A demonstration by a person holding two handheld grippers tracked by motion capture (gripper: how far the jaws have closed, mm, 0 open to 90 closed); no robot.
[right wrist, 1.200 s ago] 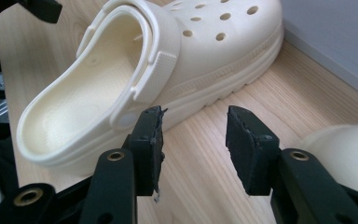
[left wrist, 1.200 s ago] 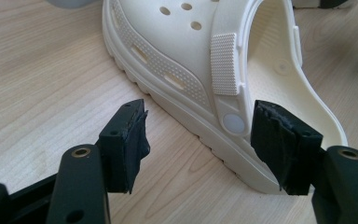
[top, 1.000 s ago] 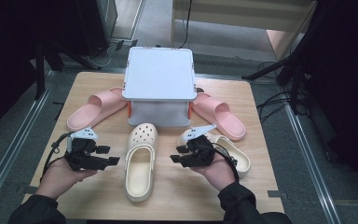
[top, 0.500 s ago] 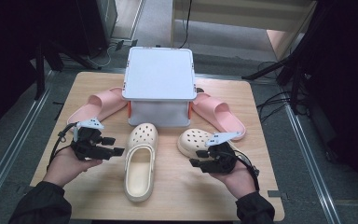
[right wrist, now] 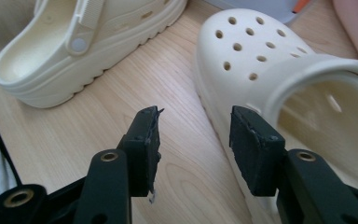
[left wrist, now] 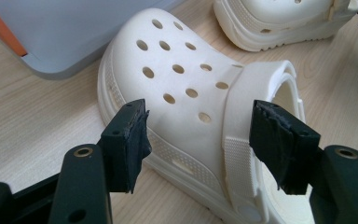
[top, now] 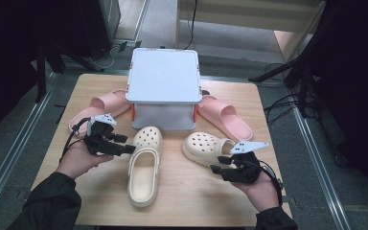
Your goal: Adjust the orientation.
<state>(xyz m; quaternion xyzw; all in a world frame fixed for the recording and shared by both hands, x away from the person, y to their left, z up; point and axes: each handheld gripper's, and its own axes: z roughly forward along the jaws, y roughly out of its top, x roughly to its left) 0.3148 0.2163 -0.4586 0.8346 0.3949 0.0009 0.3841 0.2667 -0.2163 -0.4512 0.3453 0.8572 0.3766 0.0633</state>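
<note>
Two cream clogs lie on the wooden table [top: 230, 201]. One clog [top: 145, 167] runs lengthwise in the middle, the other clog [top: 203, 146] lies crosswise to its right. My left gripper [top: 124, 143] is open just left of the middle clog. In the left gripper view its jaws [left wrist: 200, 109] frame that clog [left wrist: 182, 88] at the strap without touching it. My right gripper [top: 219, 165] stands open at the near side of the crosswise clog. Its jaws [right wrist: 196, 115] have just been opening over bare wood, the right one close beside the clog [right wrist: 261, 56].
A grey-white lidded box [top: 164, 86] with orange latches stands at the table's far middle. A pink slide [top: 100, 108] lies to its left and another pink slide [top: 225, 117] to its right. Dark stands and cables surround the table on the floor.
The left hand has moved away from the front edge and right, up to the middle clog. The right hand has drawn back to the right, uncovering the crosswise clog.
</note>
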